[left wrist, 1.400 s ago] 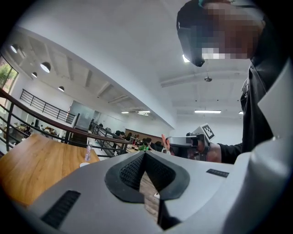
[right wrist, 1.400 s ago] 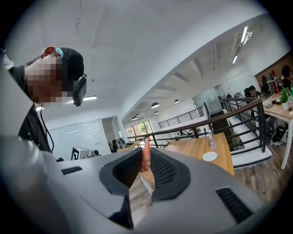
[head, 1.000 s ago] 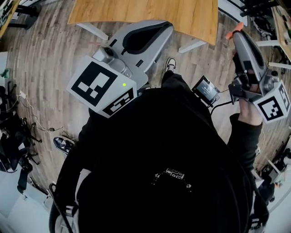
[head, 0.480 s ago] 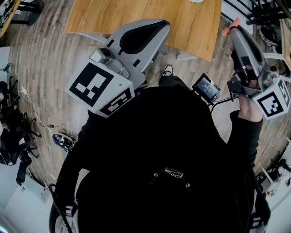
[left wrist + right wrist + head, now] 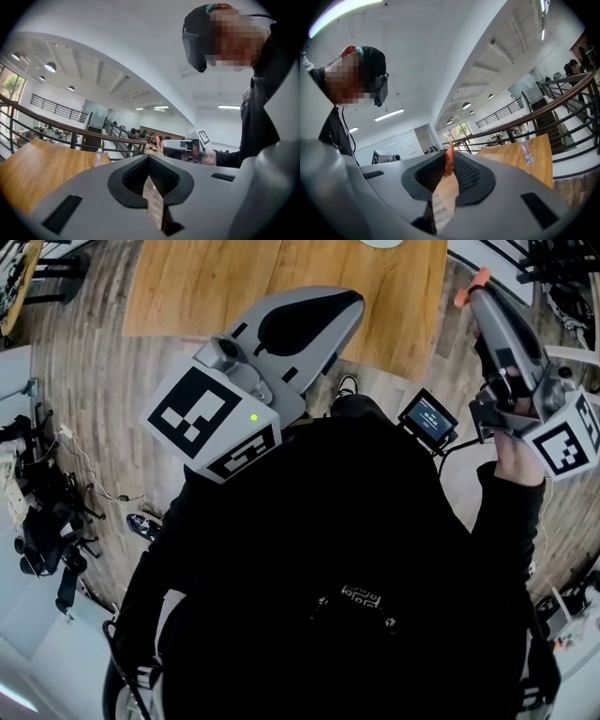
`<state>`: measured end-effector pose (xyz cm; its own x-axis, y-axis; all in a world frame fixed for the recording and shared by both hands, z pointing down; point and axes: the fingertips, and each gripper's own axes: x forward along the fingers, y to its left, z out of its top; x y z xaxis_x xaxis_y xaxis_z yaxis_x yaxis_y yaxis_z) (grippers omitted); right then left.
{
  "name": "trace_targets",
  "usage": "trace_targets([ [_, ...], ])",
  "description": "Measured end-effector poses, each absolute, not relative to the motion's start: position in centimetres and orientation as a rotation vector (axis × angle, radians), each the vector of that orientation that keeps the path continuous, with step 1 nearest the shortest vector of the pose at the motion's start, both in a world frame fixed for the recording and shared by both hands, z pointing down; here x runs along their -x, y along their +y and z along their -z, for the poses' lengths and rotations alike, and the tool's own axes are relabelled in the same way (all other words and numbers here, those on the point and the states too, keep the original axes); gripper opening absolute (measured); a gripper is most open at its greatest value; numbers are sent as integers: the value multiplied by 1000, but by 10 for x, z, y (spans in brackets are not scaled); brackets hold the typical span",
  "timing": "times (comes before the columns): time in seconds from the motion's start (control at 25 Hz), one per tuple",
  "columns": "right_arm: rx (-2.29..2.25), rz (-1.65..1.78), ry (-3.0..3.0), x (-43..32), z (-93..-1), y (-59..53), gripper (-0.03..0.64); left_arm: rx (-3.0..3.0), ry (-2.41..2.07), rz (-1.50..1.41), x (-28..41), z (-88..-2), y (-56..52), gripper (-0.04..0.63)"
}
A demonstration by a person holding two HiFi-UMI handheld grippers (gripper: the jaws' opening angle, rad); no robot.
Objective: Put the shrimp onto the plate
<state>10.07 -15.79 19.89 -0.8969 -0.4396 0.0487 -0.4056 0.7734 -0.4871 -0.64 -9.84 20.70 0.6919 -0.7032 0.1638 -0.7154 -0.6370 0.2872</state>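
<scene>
Bench (image 5: pixel 234 282) and plate (image 5: pixel 380 243) have drawn nearer; right tool (image 5: pixel 478 287) pinches shrimp (image 5: pixel 449 161), left tool (image 5: pixel 149 158) closed, empty; placing remains

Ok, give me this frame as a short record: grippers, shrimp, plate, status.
left gripper: jaws together, nothing between them
right gripper: shut on the shrimp
shrimp: orange, pinched at the jaw tips, held in the air
plate: only a white edge shows, on the wooden table
status: shrimp not yet on the plate
</scene>
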Motion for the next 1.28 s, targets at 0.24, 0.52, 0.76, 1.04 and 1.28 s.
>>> trace_targets([
  [0.24,753,823,2837,-127,-208,-176,66,-2565,-1045,-134,-15,-213,-116,3],
  [0.52,817,847,2788,-140,-214,-182,66,-2581,-987,-171,-23,-214,-130,3],
  [0.76,954,774,2731,-155,-208,-186,66,-2675,-891,-144,-31,-207,-157,3],
  [1.04,1101,689,2673,-163,-190,-183,66,-2779,-787,-149,-35,-190,-179,3],
  [1.28,1193,683,2652,-160,-184,-175,66,-2789,-732,-78,-23,-180,-187,3],
])
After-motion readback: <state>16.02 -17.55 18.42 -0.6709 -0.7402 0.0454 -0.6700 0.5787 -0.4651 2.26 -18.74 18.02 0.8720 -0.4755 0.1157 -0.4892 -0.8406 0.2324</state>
